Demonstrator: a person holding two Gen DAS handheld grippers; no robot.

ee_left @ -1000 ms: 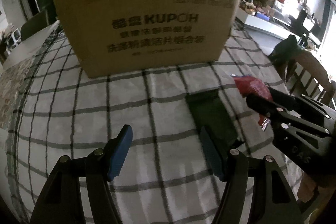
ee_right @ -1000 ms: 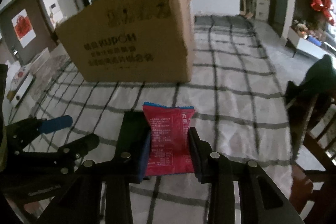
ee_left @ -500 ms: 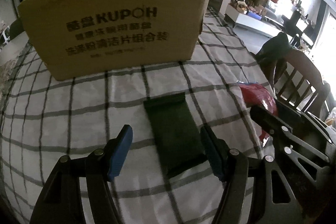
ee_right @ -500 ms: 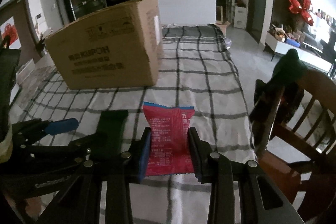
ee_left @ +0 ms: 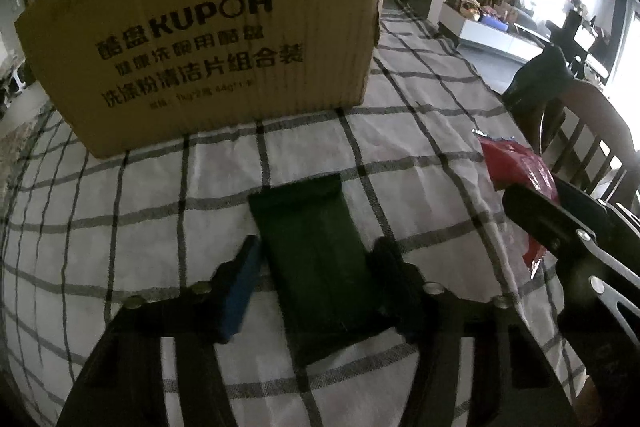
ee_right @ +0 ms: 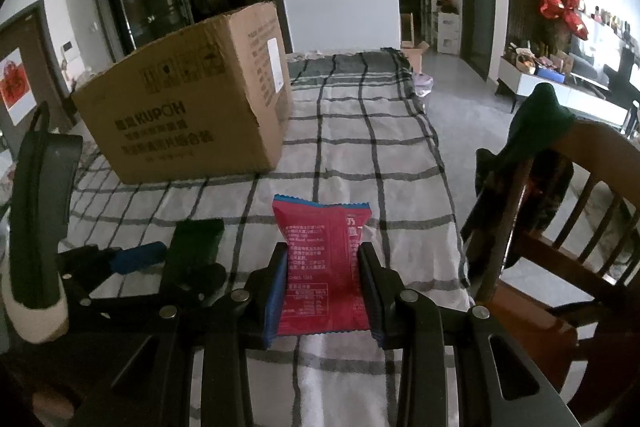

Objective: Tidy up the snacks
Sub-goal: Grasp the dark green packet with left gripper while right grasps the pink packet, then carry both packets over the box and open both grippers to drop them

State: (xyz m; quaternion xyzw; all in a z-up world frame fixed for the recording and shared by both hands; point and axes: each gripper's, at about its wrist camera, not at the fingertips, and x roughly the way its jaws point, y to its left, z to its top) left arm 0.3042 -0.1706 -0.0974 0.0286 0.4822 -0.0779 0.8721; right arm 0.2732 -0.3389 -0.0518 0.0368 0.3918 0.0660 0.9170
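A dark green snack packet [ee_left: 308, 227] lies flat on the checked tablecloth [ee_left: 160, 187]. My left gripper [ee_left: 316, 263] straddles its near half, and its jaws are closing, with the blue pad at the packet's left edge and the packet still resting on the cloth. My right gripper [ee_right: 324, 267] is shut on a red snack packet [ee_right: 324, 259], which stands upright between the pads, above the cloth. In the left wrist view the red packet [ee_left: 516, 163] shows at the right. The right wrist view shows the green packet [ee_right: 196, 243] and the left gripper [ee_right: 172, 263] at the left.
A large brown cardboard box [ee_left: 208, 39] printed KUPOH stands on the cloth just behind the packets. A wooden chair [ee_right: 560, 207] with dark clothing draped on it stands by the table's right edge. Beyond the table lies grey floor.
My left gripper has slid over the green packet, come down, and narrowed its jaws around it. The right gripper has kept its hold on the red packet while shifting and turning.
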